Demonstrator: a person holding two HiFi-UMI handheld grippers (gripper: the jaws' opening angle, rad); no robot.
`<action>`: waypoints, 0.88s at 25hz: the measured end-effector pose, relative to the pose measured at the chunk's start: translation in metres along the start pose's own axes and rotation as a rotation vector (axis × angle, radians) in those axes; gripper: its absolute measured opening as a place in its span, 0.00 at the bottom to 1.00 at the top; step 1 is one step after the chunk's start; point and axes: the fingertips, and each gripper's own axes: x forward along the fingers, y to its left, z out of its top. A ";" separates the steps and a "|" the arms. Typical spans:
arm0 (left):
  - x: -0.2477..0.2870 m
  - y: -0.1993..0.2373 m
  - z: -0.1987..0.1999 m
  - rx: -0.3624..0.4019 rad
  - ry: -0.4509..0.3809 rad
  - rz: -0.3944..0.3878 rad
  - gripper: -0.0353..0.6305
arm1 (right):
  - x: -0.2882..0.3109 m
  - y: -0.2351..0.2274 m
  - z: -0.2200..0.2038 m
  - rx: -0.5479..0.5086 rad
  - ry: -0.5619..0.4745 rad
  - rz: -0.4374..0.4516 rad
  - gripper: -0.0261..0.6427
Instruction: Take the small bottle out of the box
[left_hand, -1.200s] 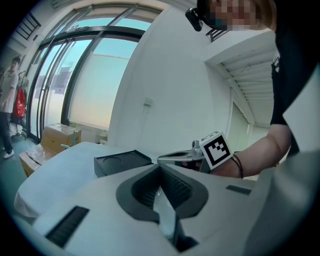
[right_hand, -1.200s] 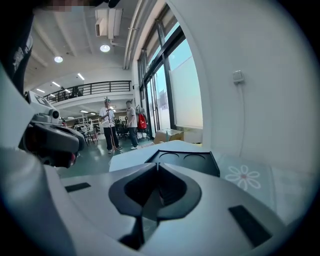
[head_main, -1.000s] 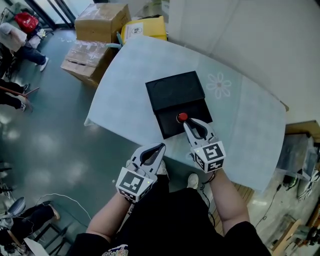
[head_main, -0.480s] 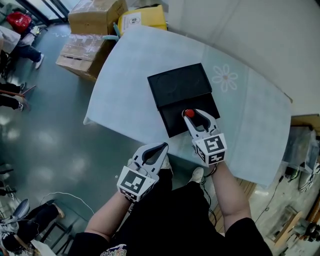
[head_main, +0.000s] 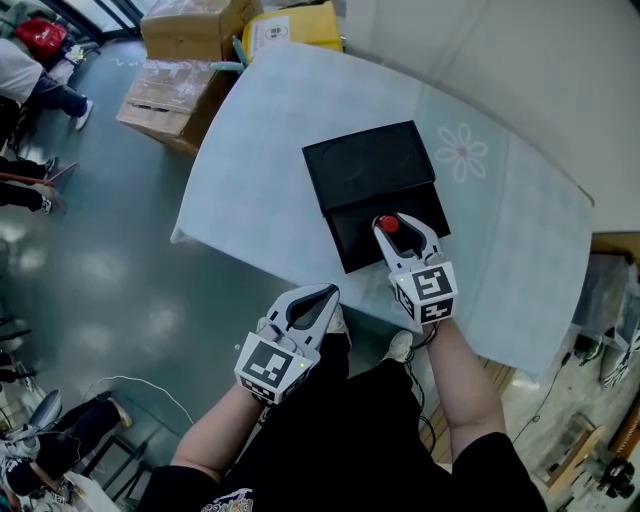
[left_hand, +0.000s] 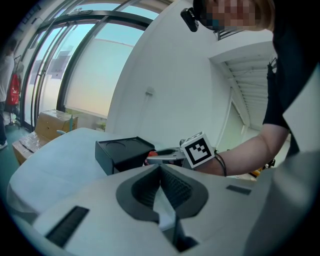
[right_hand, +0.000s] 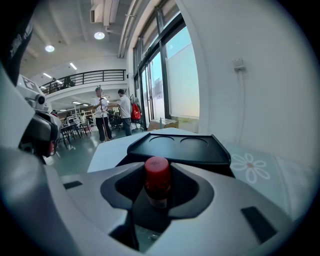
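Observation:
A small bottle with a red cap (head_main: 388, 224) stands upright in the open black box (head_main: 350, 240), whose lid (head_main: 368, 165) lies folded back on the far side. My right gripper (head_main: 391, 219) reaches over the box's near wall. Its jaws stand wide on either side of the bottle (right_hand: 157, 182), with dark gaps showing between bottle and jaws. My left gripper (head_main: 326, 291) hangs off the table's near edge, in front of the person's body, shut and with nothing in it. In the left gripper view the box (left_hand: 122, 155) and the right gripper (left_hand: 161, 154) lie ahead.
The box sits near the front edge of a table under a pale cloth (head_main: 260, 150) with a flower print (head_main: 462, 152). Cardboard boxes (head_main: 185, 60) stand on the floor beyond the table's far left corner. People stand far off in the hall (right_hand: 102, 117).
The right gripper's jaws have spread apart around the red-capped bottle, which still stands in the box. The left gripper has stayed where it was.

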 end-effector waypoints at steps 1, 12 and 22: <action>0.000 0.000 -0.001 -0.003 0.001 0.002 0.09 | 0.000 0.000 0.000 -0.001 -0.002 -0.001 0.30; -0.003 -0.006 -0.002 0.010 -0.013 -0.005 0.09 | 0.001 0.001 0.001 -0.027 0.006 0.004 0.28; -0.006 -0.021 0.004 0.039 -0.025 -0.007 0.09 | -0.027 0.002 0.021 -0.032 -0.042 0.004 0.28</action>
